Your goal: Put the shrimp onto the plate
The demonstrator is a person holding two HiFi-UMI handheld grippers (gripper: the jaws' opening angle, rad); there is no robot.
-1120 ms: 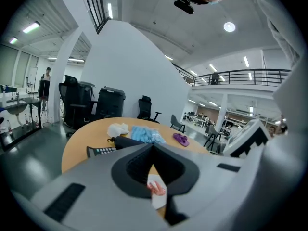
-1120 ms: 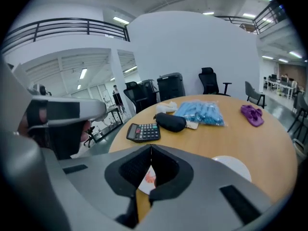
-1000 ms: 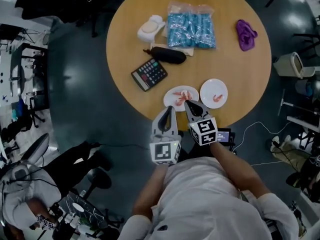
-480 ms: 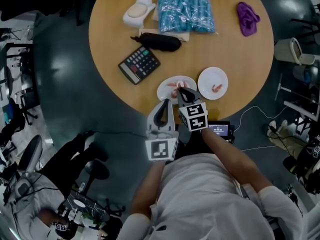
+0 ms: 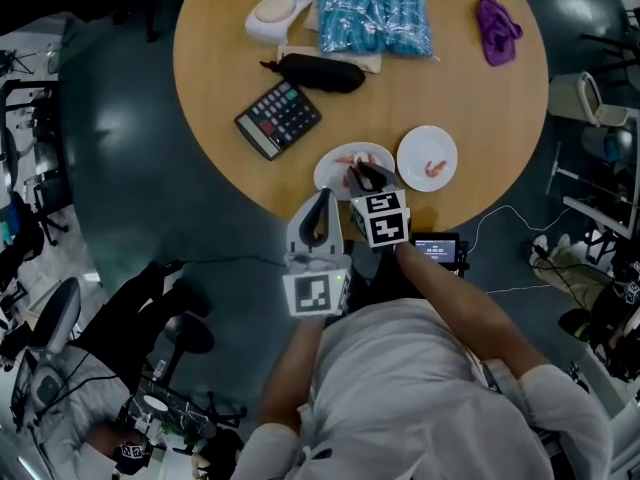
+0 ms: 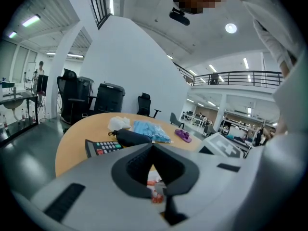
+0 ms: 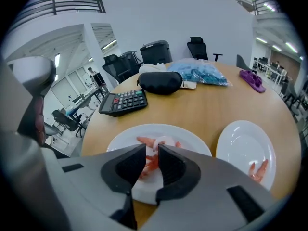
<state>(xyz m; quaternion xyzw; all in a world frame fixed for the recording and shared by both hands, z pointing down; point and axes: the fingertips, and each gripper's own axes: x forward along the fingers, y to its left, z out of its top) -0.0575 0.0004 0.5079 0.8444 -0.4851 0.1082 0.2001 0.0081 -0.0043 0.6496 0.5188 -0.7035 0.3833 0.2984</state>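
Observation:
Two white plates sit at the near edge of the round wooden table. The left plate (image 5: 332, 170) (image 7: 120, 139) holds several pink shrimp (image 5: 350, 160) (image 7: 149, 160). The right plate (image 5: 427, 146) (image 7: 240, 143) holds one shrimp (image 5: 434, 167) (image 7: 259, 170). My right gripper (image 5: 360, 176) (image 7: 152, 148) hovers low over the left plate; its jaws are opening, with a narrow gap, and shrimp lie in line with that gap without being pressed. My left gripper (image 5: 322, 196) (image 6: 153, 147) is shut and empty, short of the table edge beside the left plate.
A calculator (image 5: 278, 118) (image 7: 124, 101) lies left of the plates. Behind it are a black pouch (image 5: 318, 72) (image 7: 160, 82), a bag of blue items (image 5: 372, 16) (image 7: 199, 72), a white object (image 5: 275, 8) and a purple object (image 5: 498, 28) (image 7: 252, 78). Office chairs stand around the table.
My right gripper has moved forward from the left plate's near rim to over its shrimp, and its jaws have parted slightly. The left gripper stays shut beside it.

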